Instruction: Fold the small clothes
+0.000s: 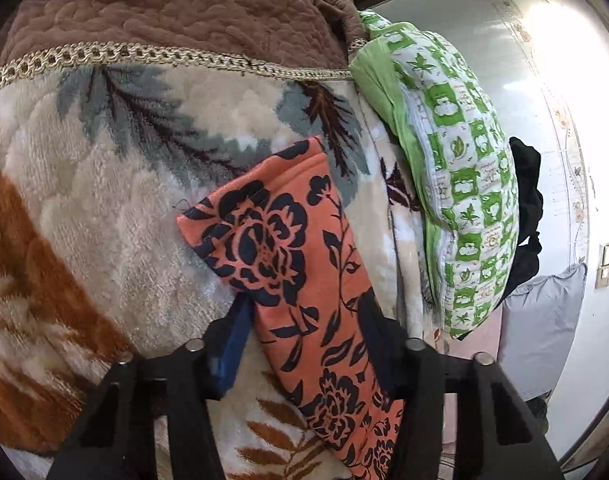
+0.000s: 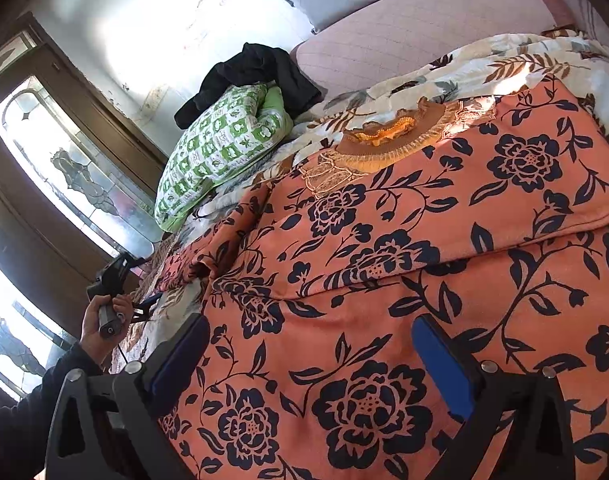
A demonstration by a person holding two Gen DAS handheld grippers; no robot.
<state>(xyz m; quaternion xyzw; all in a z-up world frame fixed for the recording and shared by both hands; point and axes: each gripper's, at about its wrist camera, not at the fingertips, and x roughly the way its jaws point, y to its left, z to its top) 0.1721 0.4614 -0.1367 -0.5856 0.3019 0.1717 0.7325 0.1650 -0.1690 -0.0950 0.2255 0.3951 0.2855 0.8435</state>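
Two grippers work an orange floral garment [image 2: 404, 248] spread on a leaf-patterned fleece blanket [image 1: 104, 200]: the left gripper [image 1: 304, 344] stands open astride its sleeve [image 1: 288, 248], the right gripper [image 2: 308, 356] open over the body. A green checked pillow [image 2: 220, 140] lies nearby; its lettering is unreadable.

Daylight through the window [image 2: 68, 184] blows the wall [image 1: 544, 80] out to white glare. Fabrics are sharp and evenly lit; fisheye bending and dark vignette ring both views.
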